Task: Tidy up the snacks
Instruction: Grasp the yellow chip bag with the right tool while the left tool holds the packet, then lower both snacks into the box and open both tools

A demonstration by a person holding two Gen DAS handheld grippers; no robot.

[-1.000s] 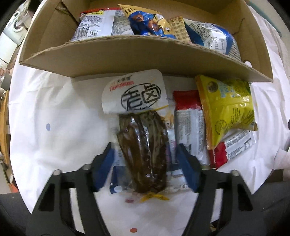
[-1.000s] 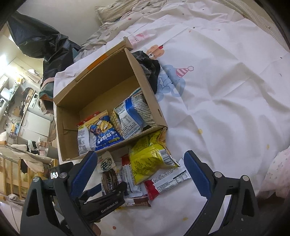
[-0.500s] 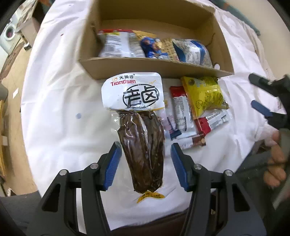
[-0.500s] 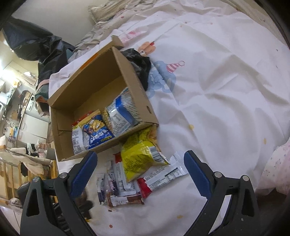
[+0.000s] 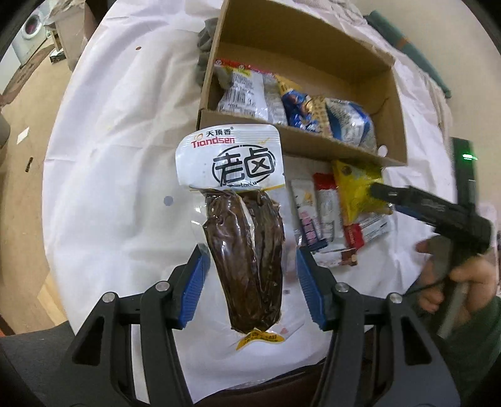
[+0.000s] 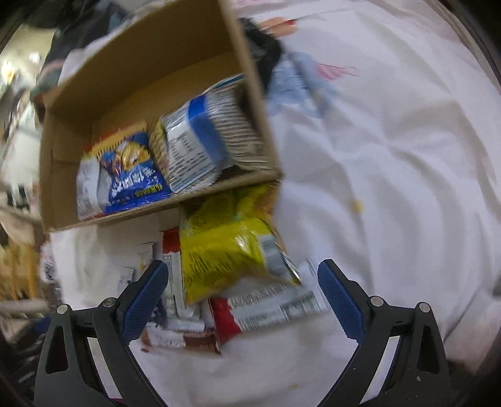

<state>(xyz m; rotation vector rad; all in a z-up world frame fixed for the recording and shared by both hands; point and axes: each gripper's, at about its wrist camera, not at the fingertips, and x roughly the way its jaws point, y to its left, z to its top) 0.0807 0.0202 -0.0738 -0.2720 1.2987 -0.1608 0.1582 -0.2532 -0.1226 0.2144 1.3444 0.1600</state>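
Observation:
My left gripper (image 5: pixel 250 281) is shut on a clear vacuum pack of dark braised snack with a white Tiandsen label (image 5: pixel 244 238), lifted above the white sheet in front of the cardboard box (image 5: pixel 316 147). The box holds several snack bags (image 5: pixel 294 103). My right gripper (image 6: pixel 242 294) is open and empty, low over a yellow bag (image 6: pixel 225 250) and a red-and-white bar (image 6: pixel 269 310) lying in front of the box (image 6: pixel 156 206). The right gripper also shows in the left wrist view (image 5: pixel 407 200), near the yellow bag (image 5: pixel 357 188).
Loose bars and small packets (image 5: pixel 322 219) lie on the sheet beside the yellow bag. A dark cloth (image 6: pixel 266 53) lies at the box's far corner. The white printed bed sheet (image 6: pixel 391 156) spreads to the right. The floor and a washing machine (image 5: pixel 31 28) lie beyond the bed's left edge.
My left gripper has lifted the braised snack pack up off the sheet and drawn back. My right gripper has moved down and forward towards the yellow bag, and its view is blurred.

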